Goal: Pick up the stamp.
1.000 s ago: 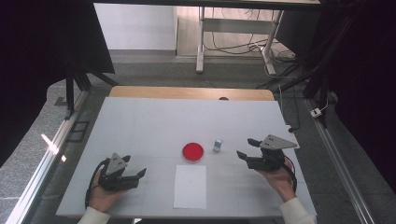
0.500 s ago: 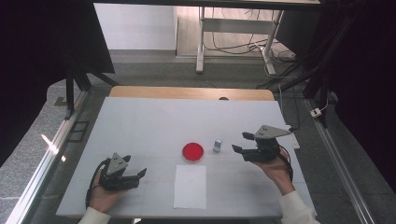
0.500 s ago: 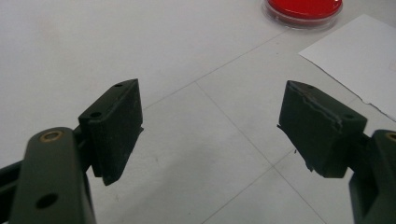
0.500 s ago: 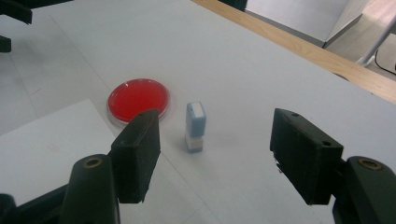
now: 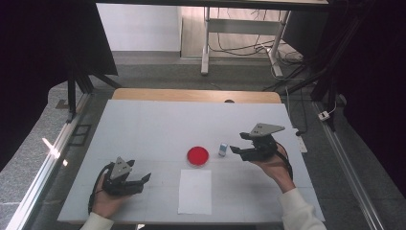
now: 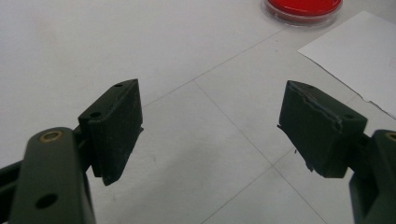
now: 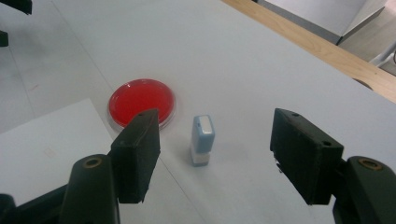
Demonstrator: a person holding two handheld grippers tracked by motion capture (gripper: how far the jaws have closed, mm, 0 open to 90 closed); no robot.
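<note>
One small blue-and-white stamp [image 7: 202, 139] stands upright on the white table [image 5: 143, 129], its long axis vertical and its blue cap on top, just right of the one red round dish [image 5: 197, 155]. One white paper sheet [image 5: 195, 191] lies near the dish, on the person's side. Nothing stands between the stamp and the right gripper [image 5: 238, 150], whose jaws are spread apart and empty, aimed at it. The left gripper [image 5: 142, 180] rests well apart at the table's near left, jaws likewise spread and empty.
</note>
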